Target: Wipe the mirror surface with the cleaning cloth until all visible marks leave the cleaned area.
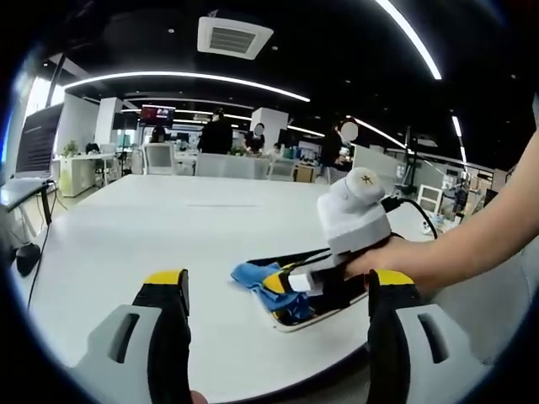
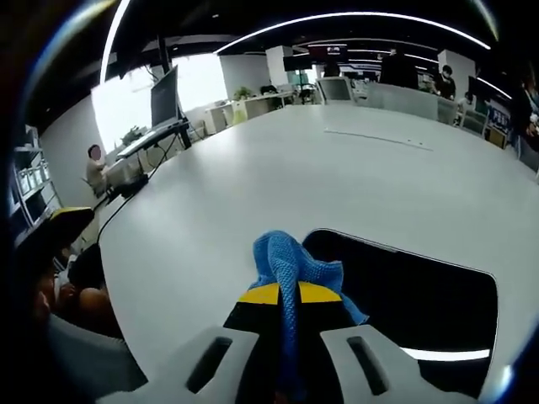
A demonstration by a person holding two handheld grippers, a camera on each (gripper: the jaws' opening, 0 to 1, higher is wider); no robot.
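A flat dark mirror [image 2: 404, 286] lies on the white table [image 2: 253, 185]. My right gripper [image 2: 283, 295] is shut on a blue cleaning cloth [image 2: 290, 263], which rests bunched on the mirror's near left corner. In the left gripper view the right gripper [image 1: 290, 280], held by a person's hand [image 1: 421, 257], presses the blue cloth [image 1: 257, 276] at the left end of the mirror [image 1: 316, 316]. My left gripper [image 1: 278, 290] hovers open in front of the mirror, with nothing between its yellow-tipped fingers [image 1: 166, 279].
The white table stretches far ahead. A monitor [image 2: 164, 97] and cables [image 2: 126, 192] sit off its left edge. Chairs [image 1: 160, 158], desks and several people stand in the office behind. A black cable [image 1: 417, 210] runs behind the right gripper.
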